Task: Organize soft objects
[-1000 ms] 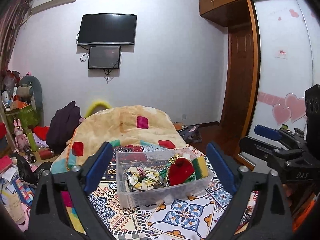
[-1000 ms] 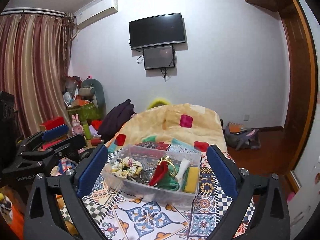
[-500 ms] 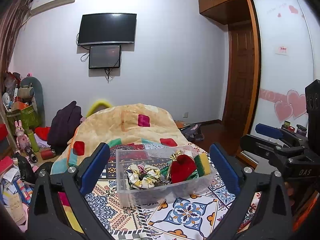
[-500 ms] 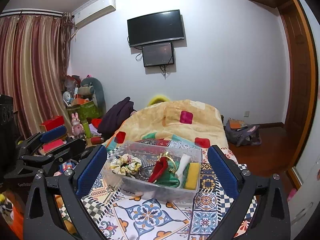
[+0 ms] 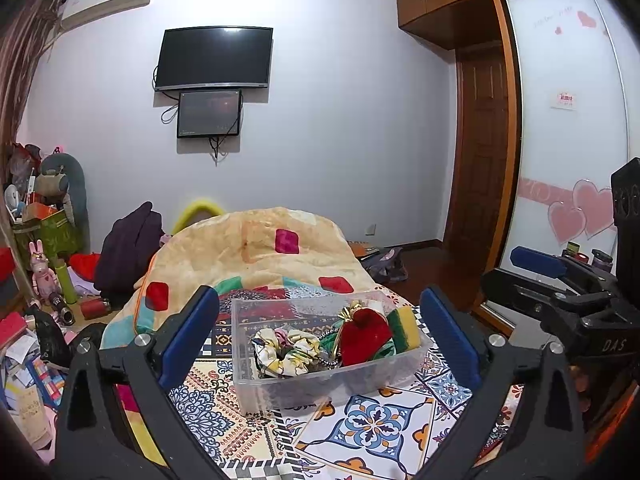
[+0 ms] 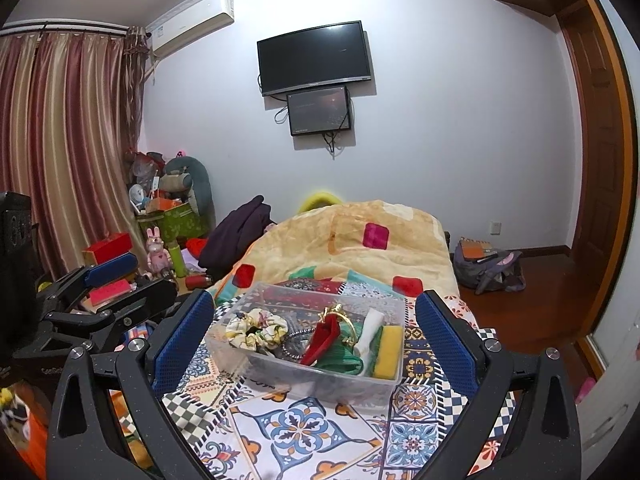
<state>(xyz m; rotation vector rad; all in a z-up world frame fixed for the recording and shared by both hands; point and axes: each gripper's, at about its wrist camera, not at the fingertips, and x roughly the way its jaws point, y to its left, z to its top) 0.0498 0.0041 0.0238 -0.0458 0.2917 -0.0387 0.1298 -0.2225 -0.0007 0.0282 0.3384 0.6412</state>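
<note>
Two tools: left tool [image 5: 320,336] and right tool [image 6: 310,336], both spread wide, nothing gripped, each hovering near the bin's front.
Bed [image 5: 380,420]: patterned cover, carries the bin.
Blanket [image 5: 256,252]: tan, heaped behind the bin.
Bin [image 5: 320,384]: clear plastic.
Red pouch [image 5: 364,338]: mid-bin, right of centre.
Scrunchie [image 5: 284,350]: floral, bin's left half.
Sponge [image 5: 406,328]: yellow-green, at the bin's right wall.
</note>
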